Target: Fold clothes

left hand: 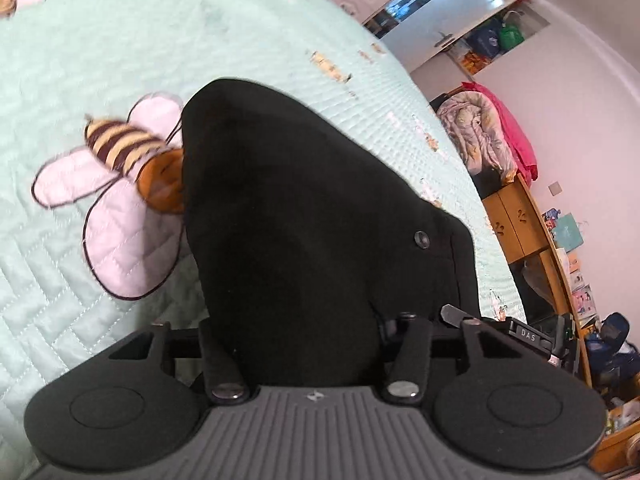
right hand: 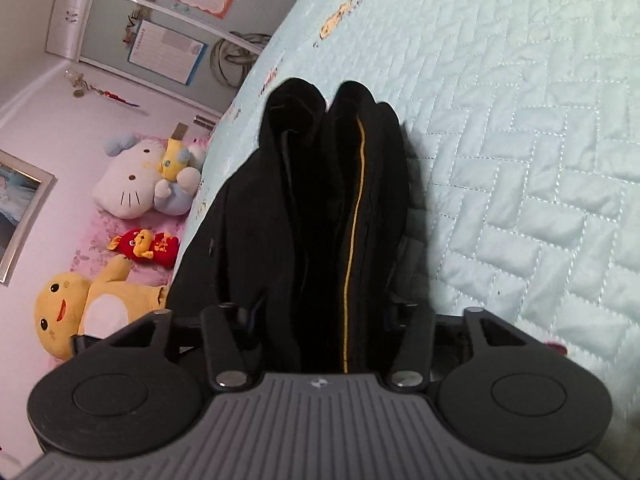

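Black, matte and thick, the garment (left hand: 304, 216) lies on a pale mint quilt (left hand: 120, 40) stitched in a herringbone pattern, its puffy panels catching soft light. In the left wrist view the cloth rises as a smooth dark hump with a rounded top, a small dark round button (left hand: 421, 239) near its right edge beside a vertical seam; an appliquéd bee (left hand: 132, 152) with brown and yellow stripes and pale lilac wings lies flat on the quilt, half tucked behind the cloth's left edge. The left gripper (left hand: 312, 344) has the fabric bunched between its two black fingers (left hand: 214, 352); its jaws stand partly closed and the cloth fills the gap from finger to finger, so it appears to clamp the garment. In the right wrist view the same garment (right hand: 320, 208) shows as several stacked folds running away from the camera, two rounded lobes at the far end, with a thin mustard-yellow line of stitching (right hand: 354, 240) running down one fold. The right gripper (right hand: 320, 340) likewise has its jaws about half closed, the layered cloth packed between its fingers (right hand: 412, 344) and seemingly pinched there. Plush toys (right hand: 132, 184), white, yellow and red, sit on a pink floral surface left of the quilt.
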A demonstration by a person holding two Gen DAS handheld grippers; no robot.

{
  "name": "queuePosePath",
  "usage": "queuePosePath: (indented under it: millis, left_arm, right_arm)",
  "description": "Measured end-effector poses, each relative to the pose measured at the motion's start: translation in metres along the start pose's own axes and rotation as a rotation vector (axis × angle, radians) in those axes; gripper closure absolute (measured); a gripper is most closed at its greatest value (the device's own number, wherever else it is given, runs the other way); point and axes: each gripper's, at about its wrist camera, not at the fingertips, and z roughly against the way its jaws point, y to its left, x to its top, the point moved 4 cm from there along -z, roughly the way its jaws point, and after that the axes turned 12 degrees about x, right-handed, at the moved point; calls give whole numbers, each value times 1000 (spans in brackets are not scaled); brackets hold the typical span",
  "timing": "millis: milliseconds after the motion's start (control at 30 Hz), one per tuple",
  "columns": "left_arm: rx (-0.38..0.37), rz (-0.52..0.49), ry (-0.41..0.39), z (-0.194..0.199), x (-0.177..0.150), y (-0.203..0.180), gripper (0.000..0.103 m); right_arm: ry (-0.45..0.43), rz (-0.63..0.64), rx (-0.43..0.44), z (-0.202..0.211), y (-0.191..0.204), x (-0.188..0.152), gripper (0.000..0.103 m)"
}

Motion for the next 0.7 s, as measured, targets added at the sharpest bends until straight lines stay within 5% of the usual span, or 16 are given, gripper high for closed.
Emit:
queuePosePath:
  millis: [200, 700]
  left_arm:
    - [10, -54, -53, 37, -5, -22, 56]
    - [31, -21, -178, 145, -31, 2, 56]
  right_arm:
    - [-26, 40, 33, 11, 35, -9, 65]
    - [21, 132, 96, 18, 121, -55, 65]
